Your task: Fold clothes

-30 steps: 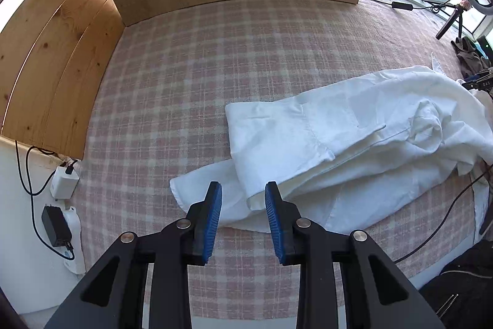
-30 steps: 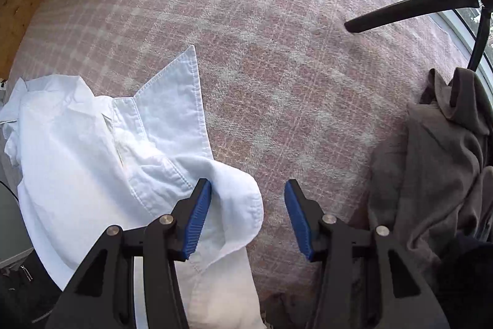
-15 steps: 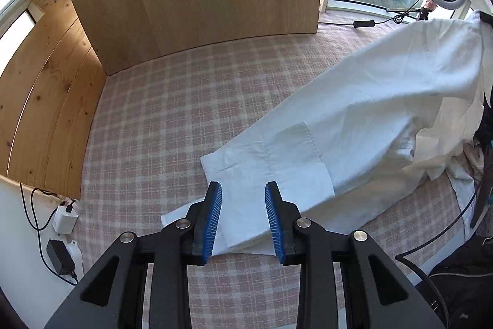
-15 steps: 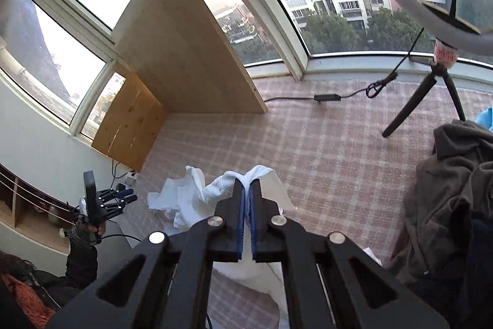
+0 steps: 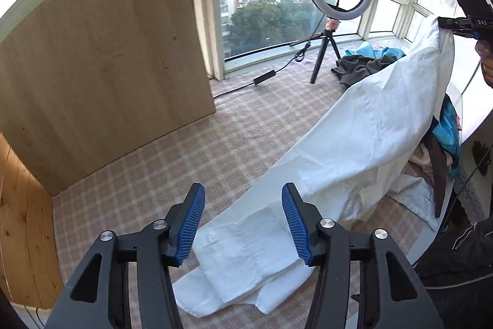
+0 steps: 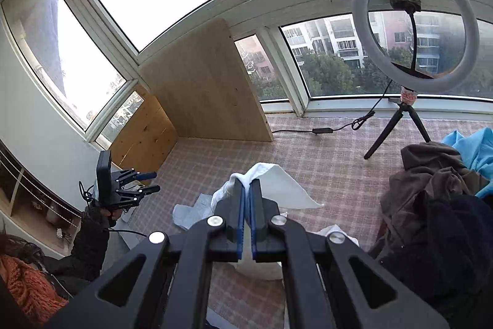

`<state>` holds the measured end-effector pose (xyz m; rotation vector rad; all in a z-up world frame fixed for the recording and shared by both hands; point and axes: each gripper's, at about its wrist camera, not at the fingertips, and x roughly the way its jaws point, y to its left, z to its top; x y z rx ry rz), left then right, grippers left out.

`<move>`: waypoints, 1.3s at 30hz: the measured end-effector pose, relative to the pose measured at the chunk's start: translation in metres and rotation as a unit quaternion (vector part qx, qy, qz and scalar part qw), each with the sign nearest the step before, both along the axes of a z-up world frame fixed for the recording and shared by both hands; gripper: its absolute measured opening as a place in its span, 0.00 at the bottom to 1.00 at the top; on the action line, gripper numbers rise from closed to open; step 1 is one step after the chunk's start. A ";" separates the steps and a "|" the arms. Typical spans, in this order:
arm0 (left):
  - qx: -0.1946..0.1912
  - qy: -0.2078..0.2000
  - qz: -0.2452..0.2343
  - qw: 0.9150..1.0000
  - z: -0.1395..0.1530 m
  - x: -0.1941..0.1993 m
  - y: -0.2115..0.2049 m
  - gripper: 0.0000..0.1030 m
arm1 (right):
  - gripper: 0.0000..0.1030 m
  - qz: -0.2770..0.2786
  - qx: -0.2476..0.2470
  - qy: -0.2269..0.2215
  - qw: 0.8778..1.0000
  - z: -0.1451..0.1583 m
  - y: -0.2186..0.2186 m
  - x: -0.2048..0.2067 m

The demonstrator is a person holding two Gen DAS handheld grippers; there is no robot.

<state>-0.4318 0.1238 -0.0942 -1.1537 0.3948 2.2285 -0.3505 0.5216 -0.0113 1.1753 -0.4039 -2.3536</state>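
A white shirt (image 5: 363, 141) hangs in a long slope from the upper right down to the checked cloth, where its lower end with a pocket lies crumpled. My right gripper (image 5: 443, 22) holds its top edge high up at the right. In the right wrist view that gripper (image 6: 247, 190) is shut on a fold of the white shirt (image 6: 277, 184), which bulges past the fingertips. My left gripper (image 5: 243, 218) hovers above the shirt's lower end, its jaws opening, with nothing between them. It shows small at the left of the right wrist view (image 6: 144, 184).
A ring light on a tripod (image 5: 331, 17) stands on the pink checked surface (image 5: 172, 171) by the windows, its cable trailing left. Wooden panels (image 5: 101, 51) wall off the back and left. A heap of dark and blue clothes (image 6: 437, 190) lies at the right.
The right gripper shut on the shirt's collar area and lifted it high, stretching the shirt into a hanging slope. The left gripper rose, turned toward the window, and its jaws spread wider.
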 end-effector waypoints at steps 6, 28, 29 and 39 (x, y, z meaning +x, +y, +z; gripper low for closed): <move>-0.020 -0.052 -0.146 0.988 -0.042 -0.029 0.105 0.51 | 0.03 -0.084 0.038 -0.085 0.992 -0.069 0.057 0.037; -0.069 -0.209 -0.269 0.938 -0.145 -0.021 0.159 0.01 | 0.03 -0.168 0.039 -0.143 0.975 -0.126 0.113 0.042; -0.061 -0.201 -0.261 0.942 -0.138 -0.020 0.151 0.00 | 0.03 -0.164 0.036 -0.138 0.976 -0.123 0.110 0.037; -0.069 -0.036 -0.052 0.996 -0.015 -0.059 0.042 0.00 | 0.03 -0.118 0.061 -0.072 0.988 -0.094 0.055 -0.041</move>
